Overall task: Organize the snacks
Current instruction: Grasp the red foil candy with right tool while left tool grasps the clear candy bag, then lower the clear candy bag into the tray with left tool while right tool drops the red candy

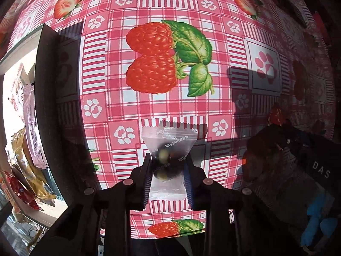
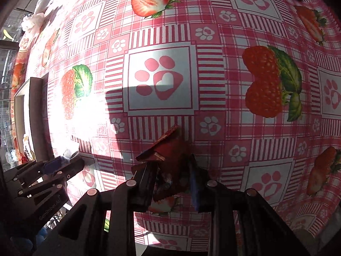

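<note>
Sunlight falls hard across a surface (image 1: 213, 106) covered by a pink checked cloth printed with strawberries, raspberries and paw marks, with deep shadow toward its near side. At the left edge of the surface sits a box (image 1: 45, 98) with a dark wall; inside it, in the left wrist view, lie several wrapped snacks, among them a pale pink packet (image 1: 32, 125), a gold packet (image 1: 29, 170) and a red packet (image 1: 20, 189). It looks like the place where the snacks are being gathered.

The left gripper (image 1: 168, 164) has its fingers clenched on a small clear packet (image 1: 169, 140) holding dark and yellowish pieces. The pinch sits across the packet's middle, so both crimped ends flare out and the contents stay bunched between the pads. The packet hangs above the cloth, just beside the box.

The right gripper (image 2: 172, 170) has its fingers closed on a dark red packet (image 2: 164, 149), gripped low so its upper end juts forward at a tilt. It hangs over the shaded part of the surface, farther from the box than the left one, which shows at the lower left of the right wrist view.

With both packets lifted off the cloth, the step in hand seems to be carrying them to the box, the left one probably first since it is nearer.
</note>
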Action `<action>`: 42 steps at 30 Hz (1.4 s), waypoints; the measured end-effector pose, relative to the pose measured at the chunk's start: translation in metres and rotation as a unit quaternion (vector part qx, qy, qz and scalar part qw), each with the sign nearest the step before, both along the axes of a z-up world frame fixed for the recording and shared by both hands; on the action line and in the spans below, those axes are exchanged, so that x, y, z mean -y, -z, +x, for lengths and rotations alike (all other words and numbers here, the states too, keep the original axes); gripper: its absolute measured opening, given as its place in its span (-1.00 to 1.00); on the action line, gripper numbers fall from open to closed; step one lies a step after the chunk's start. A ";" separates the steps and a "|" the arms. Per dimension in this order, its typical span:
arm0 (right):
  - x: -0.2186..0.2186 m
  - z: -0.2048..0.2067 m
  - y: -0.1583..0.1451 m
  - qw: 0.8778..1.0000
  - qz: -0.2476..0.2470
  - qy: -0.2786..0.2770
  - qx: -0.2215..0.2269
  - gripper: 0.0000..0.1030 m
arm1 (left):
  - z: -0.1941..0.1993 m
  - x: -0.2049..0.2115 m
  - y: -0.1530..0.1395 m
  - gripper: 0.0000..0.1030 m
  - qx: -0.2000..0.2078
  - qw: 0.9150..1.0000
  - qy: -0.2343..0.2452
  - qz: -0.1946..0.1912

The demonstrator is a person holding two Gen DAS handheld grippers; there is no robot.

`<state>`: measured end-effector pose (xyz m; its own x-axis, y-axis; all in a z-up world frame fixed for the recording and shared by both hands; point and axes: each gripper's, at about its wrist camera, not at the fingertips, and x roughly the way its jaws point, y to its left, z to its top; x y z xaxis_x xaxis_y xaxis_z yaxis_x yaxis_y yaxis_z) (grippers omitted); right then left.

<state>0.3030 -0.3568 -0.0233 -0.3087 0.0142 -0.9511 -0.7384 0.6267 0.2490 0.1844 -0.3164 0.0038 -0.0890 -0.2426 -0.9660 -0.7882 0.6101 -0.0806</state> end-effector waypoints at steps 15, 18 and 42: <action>0.023 -0.006 -0.029 0.999 0.024 0.019 -0.040 -0.44 | -0.048 -0.043 -0.080 -0.42 0.071 0.994 0.019 0.080; 0.015 -0.019 -0.036 0.999 0.027 0.000 -0.042 -0.44 | -0.079 -0.056 -0.091 -0.42 0.078 0.992 0.012 0.096; -0.141 -0.170 -0.109 0.967 0.107 -0.222 -0.070 -0.43 | -0.235 -0.125 -0.085 -0.41 0.023 0.985 -0.097 0.142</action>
